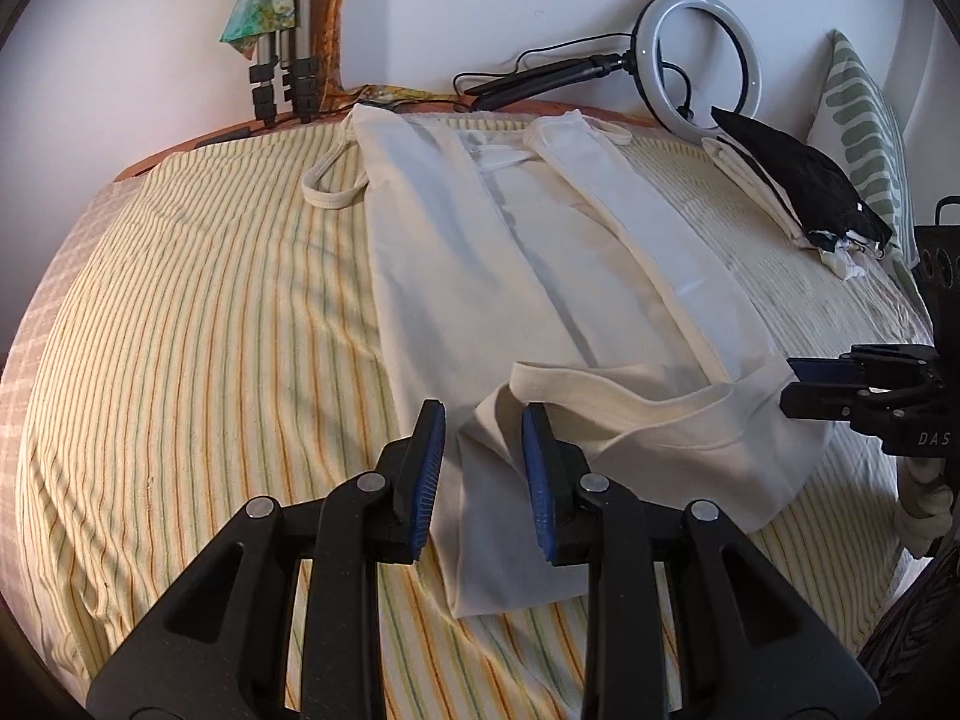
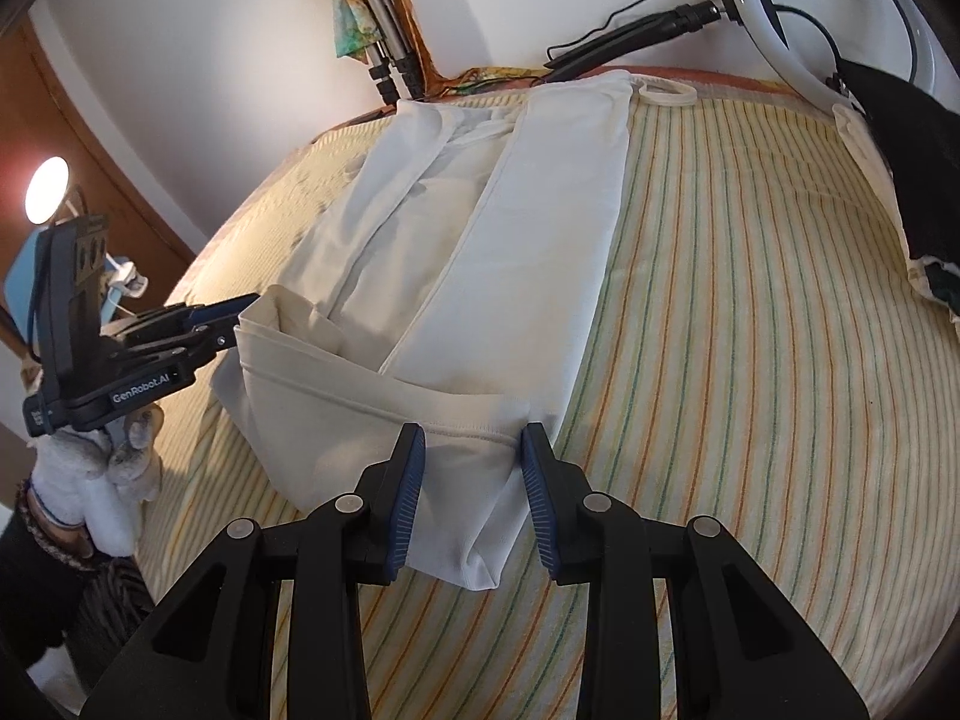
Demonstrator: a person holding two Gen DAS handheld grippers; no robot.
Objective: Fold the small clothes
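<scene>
Straddling the cream garment (image 2: 480,276), both hand-held grippers (image 1: 483,450) (image 2: 474,468) gape.

matt cream cloth tote bag (image 1: 540,276) on ribbed striped cloth bedspread (image 1: 198,324); glossy plastic ring light (image 1: 699,57).

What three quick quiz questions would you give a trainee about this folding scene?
1. True or false: the left tongs are shut on the cream cloth.
2. What stands against the wall behind the cloth? A kettle, B ring light, C laptop.
3. Fill in: the cloth lies on a ___ bedsheet.

Key: 1 false, they are open, astride the cloth's near edge. 2 B. 3 striped.
</scene>
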